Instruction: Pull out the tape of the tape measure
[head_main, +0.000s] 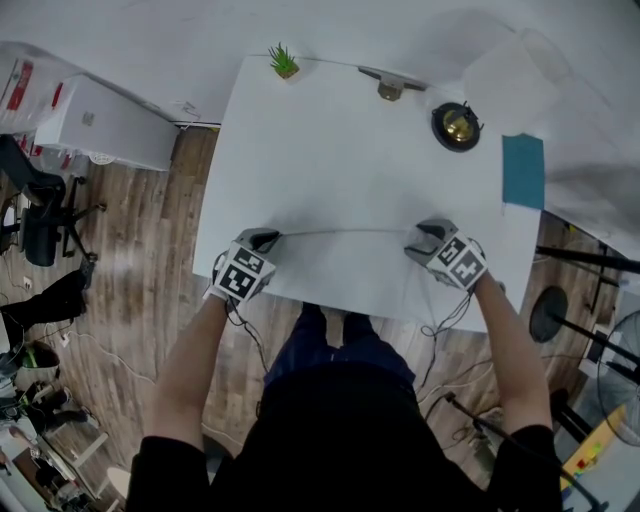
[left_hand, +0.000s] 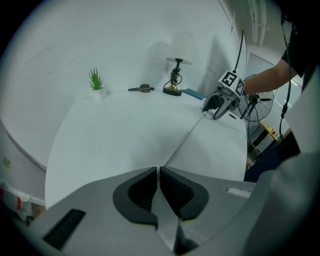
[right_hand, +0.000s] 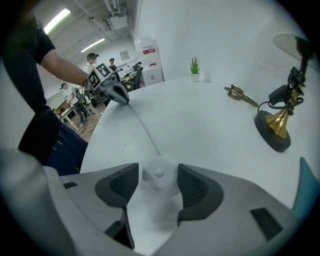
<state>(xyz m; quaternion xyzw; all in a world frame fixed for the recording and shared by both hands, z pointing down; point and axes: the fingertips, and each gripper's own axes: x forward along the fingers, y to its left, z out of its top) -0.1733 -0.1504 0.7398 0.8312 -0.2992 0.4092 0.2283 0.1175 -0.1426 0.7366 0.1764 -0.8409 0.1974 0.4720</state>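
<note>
The white surface (head_main: 350, 130) carries everything, and the 2 claws sit at its near edge, well apart. The left claw (left_hand: 158, 172) is pressed together, pinching the free end of the tape (left_hand: 186, 137), which runs as a thin pale line across the surface to the right claw (right_hand: 159, 167). That claw stands spread, its 2 jaws flanking the small round white tape measure case (right_hand: 159, 179) with slim gaps either side, so the case seems to sit loose on the surface. The case looks like light, smooth plastic, likely slippery, and is best gripped across its rim. The tape looks thin and flexible, so it should be pinched flat near its tip.
</note>
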